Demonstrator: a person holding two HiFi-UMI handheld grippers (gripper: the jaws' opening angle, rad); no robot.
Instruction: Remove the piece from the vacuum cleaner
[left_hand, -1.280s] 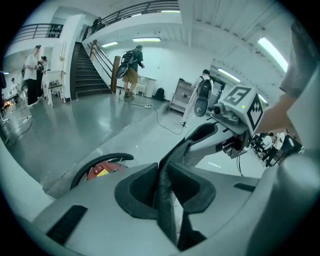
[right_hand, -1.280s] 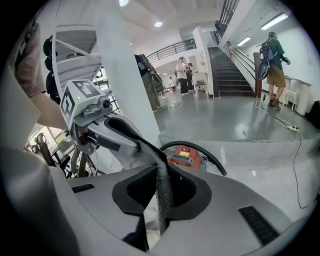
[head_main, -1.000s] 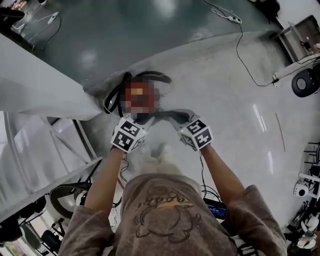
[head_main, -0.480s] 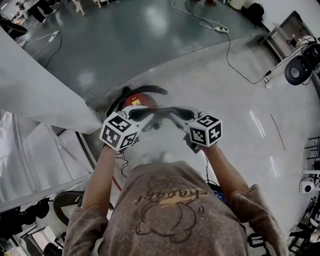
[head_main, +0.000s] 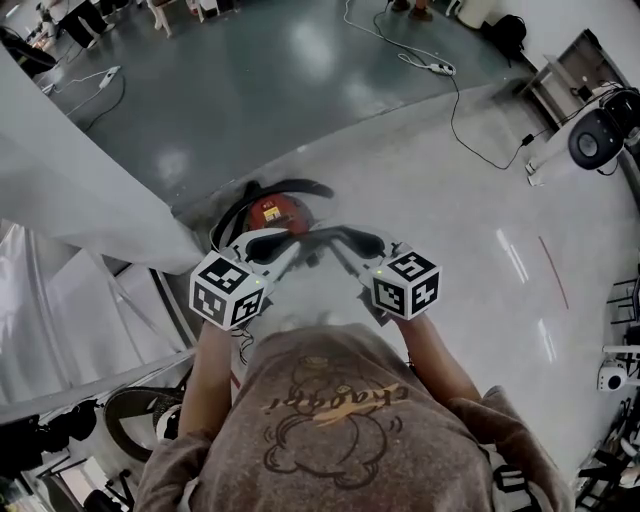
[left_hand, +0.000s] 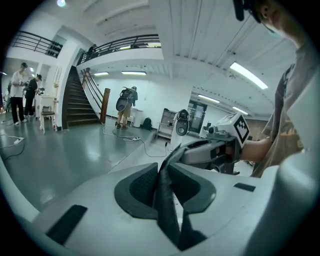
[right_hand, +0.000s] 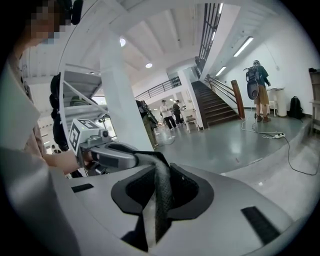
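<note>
A red vacuum cleaner (head_main: 279, 212) with a black hose stands on the floor below my grippers. A dark ribbed flexible piece (head_main: 315, 240) hangs in the air above it, stretched between both grippers. My left gripper (head_main: 264, 248) is shut on its left end. In the left gripper view the piece (left_hand: 166, 200) runs up between the pads of my left gripper (left_hand: 165, 172). My right gripper (head_main: 361, 246) is shut on the other end, and the right gripper view shows the piece (right_hand: 161, 197) pinched in my right gripper (right_hand: 159, 175). The two grippers face each other closely.
A grey slanted panel (head_main: 70, 180) and a rack stand at the left. A cable and a power strip (head_main: 432, 66) lie on the floor far ahead. A white stand with a round black unit (head_main: 590, 135) is at the right. People stand near a staircase (left_hand: 80, 100).
Both grippers have come up and nearer to the body with the dark piece held between them. They have drawn away from the vacuum cleaner, whose red top now shows.
</note>
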